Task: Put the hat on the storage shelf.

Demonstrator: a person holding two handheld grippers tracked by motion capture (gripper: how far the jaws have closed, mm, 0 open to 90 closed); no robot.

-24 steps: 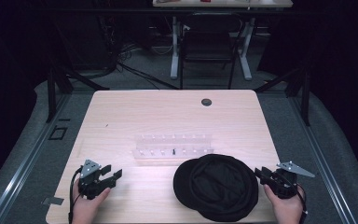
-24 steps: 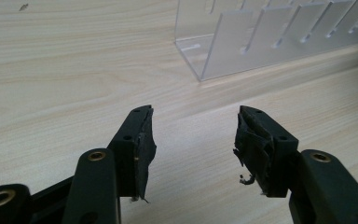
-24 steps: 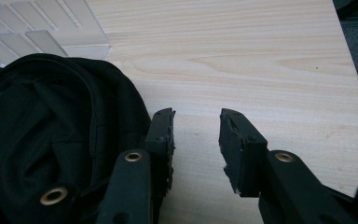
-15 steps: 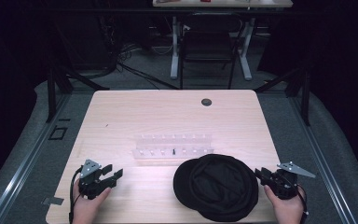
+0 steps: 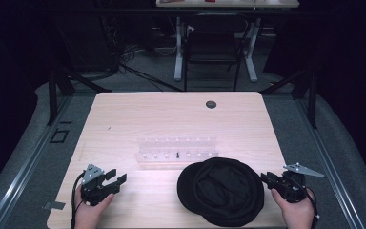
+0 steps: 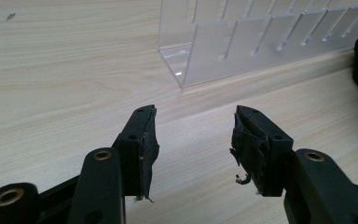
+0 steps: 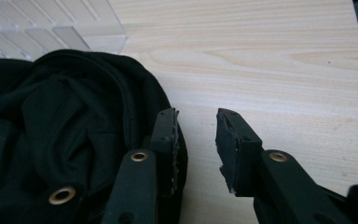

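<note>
A black cloth cap [image 5: 221,191] lies on the wooden table [image 5: 171,119] near its front edge, right of centre. Behind it stands a clear acrylic slotted rack [image 5: 176,150] with a small dark piece [image 5: 177,154] in one slot. My left gripper [image 5: 117,175] rests at the front left, open and empty, pointing toward the rack [image 6: 261,42]. In its own view the left gripper [image 6: 193,126] has only bare wood between the jaws. My right gripper [image 5: 265,178] sits at the cap's right edge, open. In the right gripper view, the gripper [image 7: 196,116] has its left jaw against the cap [image 7: 51,116].
A small black round disc [image 5: 211,104] sits in the table near its far edge. Beyond the table are a dark floor, a chair [image 5: 212,47] and desk legs. The rack's corner [image 7: 51,28] shows just behind the cap.
</note>
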